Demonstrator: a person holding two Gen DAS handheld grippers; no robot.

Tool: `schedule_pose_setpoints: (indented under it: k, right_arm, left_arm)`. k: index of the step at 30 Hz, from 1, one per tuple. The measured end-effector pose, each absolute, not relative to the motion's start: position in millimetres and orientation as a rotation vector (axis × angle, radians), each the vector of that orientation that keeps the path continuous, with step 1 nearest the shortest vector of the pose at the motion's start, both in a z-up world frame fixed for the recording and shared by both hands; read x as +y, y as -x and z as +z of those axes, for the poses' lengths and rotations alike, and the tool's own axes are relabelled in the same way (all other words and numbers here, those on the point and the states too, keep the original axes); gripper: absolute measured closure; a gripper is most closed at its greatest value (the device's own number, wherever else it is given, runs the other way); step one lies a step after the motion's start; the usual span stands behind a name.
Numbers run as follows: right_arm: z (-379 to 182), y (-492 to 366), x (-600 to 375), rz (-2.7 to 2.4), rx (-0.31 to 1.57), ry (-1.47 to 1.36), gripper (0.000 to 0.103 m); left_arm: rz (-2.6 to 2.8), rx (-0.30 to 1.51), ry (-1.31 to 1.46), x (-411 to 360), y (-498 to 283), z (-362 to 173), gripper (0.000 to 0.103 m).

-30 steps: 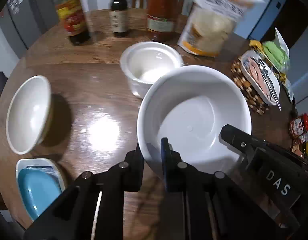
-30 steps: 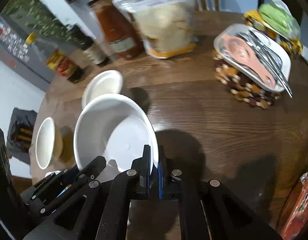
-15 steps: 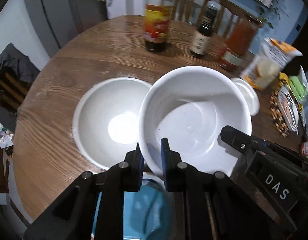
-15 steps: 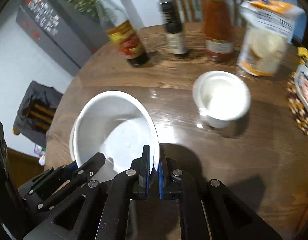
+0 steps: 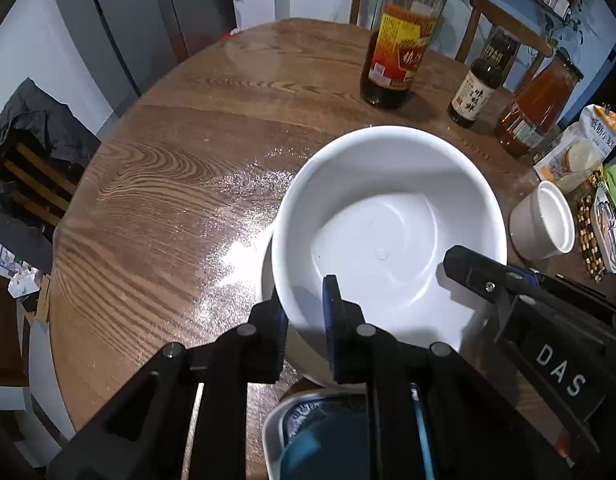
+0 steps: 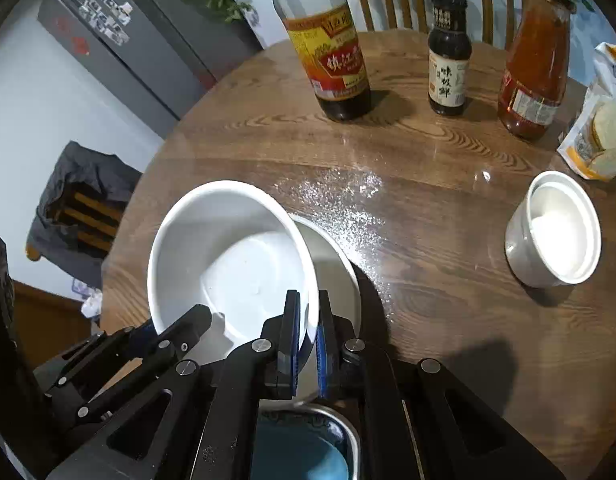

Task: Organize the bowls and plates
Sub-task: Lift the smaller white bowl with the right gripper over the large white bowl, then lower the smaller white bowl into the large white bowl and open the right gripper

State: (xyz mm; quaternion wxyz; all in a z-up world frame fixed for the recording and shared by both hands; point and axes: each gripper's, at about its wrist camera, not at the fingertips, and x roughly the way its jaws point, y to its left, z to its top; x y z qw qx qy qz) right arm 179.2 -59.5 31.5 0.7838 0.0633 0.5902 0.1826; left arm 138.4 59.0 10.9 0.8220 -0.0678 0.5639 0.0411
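Observation:
Both grippers hold one large white bowl (image 5: 388, 220) by its rim. My left gripper (image 5: 306, 316) is shut on its near-left rim. My right gripper (image 6: 307, 332) is shut on its near-right rim, where the bowl (image 6: 228, 256) shows tilted. The bowl sits low over a second, cream bowl (image 6: 336, 264) on the table, largely covering it; a sliver of that bowl shows in the left wrist view (image 5: 268, 276). A small white bowl (image 6: 556, 228) stands to the right, also seen in the left wrist view (image 5: 546, 226).
A white dish with blue inside (image 6: 304, 444) lies just under the grippers. Three bottles (image 6: 332, 52) (image 6: 448, 60) (image 6: 534, 68) stand at the back of the round wooden table (image 6: 448, 200). A snack bag (image 6: 604, 128) is at the right. Chairs stand behind.
Both grippers have carried the large bowl left and lowered it over the cream bowl, which is now mostly covered. The view has swung left; the small white bowl sits further right.

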Motion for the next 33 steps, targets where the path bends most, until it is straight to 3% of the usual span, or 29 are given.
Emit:
schedule_pose_setpoints:
  k: [28,30,33]
  right_arm:
    - [8,-181,-46,0.328,1.355,-0.045,0.095]
    - [10,-180,-46,0.331,1.348,-0.04,0.095]
    - [18,-176,-43,0.328,1.317,-0.005,0.095]
  left_arm:
    - [0.046,1.307,0.132,56,-147,-19,0.083]
    - [0.038,1.305,0.134,56,-144,-16,0.075]
    - [0.03,1.275,0.123,54,-138,-6,0.049]
